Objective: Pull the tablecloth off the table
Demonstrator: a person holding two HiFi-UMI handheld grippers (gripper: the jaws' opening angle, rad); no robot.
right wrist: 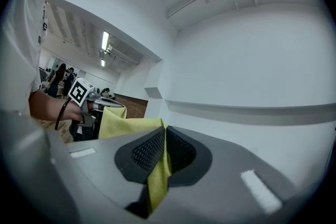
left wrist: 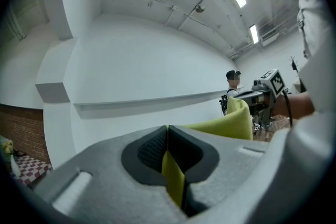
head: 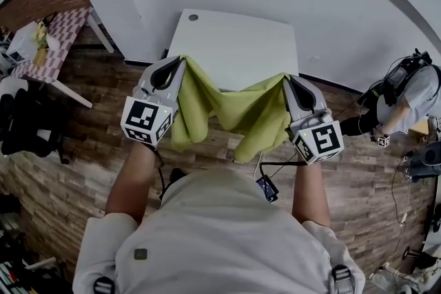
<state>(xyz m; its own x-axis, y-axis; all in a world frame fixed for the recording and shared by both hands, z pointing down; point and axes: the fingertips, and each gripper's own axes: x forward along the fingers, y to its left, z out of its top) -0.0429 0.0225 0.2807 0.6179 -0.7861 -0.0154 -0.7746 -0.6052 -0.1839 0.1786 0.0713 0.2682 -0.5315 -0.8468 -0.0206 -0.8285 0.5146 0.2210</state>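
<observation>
A yellow-green tablecloth hangs slack in the air between my two grippers, clear of the white table beyond it. My left gripper is shut on one corner of the cloth; its jaws point up toward the white wall. My right gripper is shut on the other corner of the cloth. In the left gripper view the cloth runs across to the right gripper. The right gripper view shows the left gripper beside the cloth.
The white table's top is bare but for a small round cap. A checked table stands at the far left, a seated person at the right. Wood floor lies around, with cables below my arms.
</observation>
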